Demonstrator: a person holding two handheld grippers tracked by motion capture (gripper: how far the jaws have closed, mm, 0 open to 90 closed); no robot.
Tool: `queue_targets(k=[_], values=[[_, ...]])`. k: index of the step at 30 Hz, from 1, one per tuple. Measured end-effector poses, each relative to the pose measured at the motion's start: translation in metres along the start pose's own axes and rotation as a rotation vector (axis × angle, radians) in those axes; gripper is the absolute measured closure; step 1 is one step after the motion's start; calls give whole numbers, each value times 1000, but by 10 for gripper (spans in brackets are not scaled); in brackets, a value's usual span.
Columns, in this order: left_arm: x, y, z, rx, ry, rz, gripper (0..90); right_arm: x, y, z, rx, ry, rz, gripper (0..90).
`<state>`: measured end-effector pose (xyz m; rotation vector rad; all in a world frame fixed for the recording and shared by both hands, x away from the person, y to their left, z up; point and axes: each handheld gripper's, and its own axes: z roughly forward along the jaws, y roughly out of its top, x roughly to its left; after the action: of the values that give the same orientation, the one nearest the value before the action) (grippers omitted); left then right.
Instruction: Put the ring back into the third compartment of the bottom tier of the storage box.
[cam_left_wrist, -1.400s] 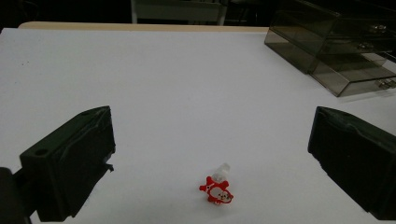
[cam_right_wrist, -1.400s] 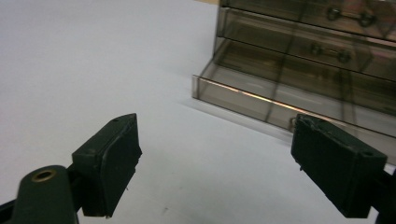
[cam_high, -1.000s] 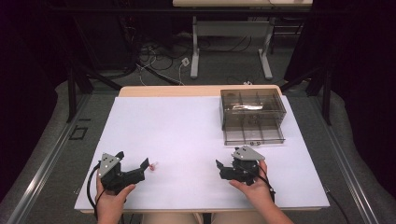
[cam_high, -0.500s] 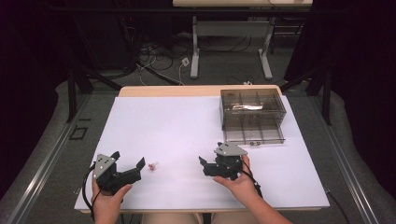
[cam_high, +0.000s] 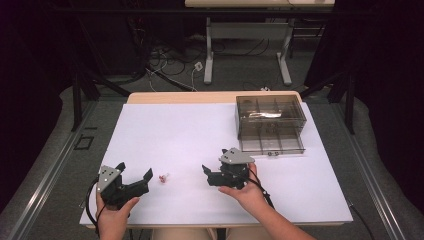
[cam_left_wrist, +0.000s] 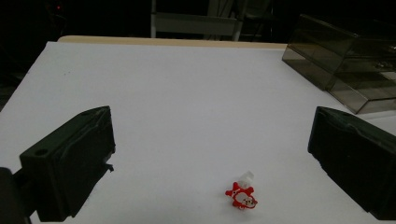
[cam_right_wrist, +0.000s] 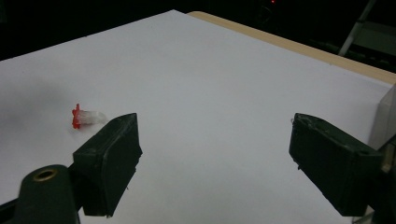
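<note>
A small red charm (cam_high: 163, 178) lies near the surface's (cam_high: 200, 130) front edge, between both gaping, empty claws, nearer the left claw (cam_high: 134, 173) than the right claw (cam_high: 209, 175).

White table (cam_high: 200, 130) brightly lit, surroundings dark.

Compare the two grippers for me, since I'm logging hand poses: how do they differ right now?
The left gripper sits near the table's front left corner, close beside the small red toy; the right gripper sits nearer the middle, farther from the toy. The left points right toward the toy; the right points left toward it. Both are open, holding nothing.
</note>
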<state>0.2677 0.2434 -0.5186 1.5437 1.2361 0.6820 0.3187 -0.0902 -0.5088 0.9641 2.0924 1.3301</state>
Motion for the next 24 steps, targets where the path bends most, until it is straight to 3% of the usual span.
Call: queue_targets(k=[12, 21, 24], values=[[4, -1, 1, 3, 42, 2, 9, 13, 9, 15, -24, 65, -4, 253], [8, -2, 3, 8, 48, -20, 10, 25, 10, 32, 0, 107, -17, 322], [8, -4, 4, 38, 47, 35, 10, 32, 11, 37, -3, 114, -22, 343]])
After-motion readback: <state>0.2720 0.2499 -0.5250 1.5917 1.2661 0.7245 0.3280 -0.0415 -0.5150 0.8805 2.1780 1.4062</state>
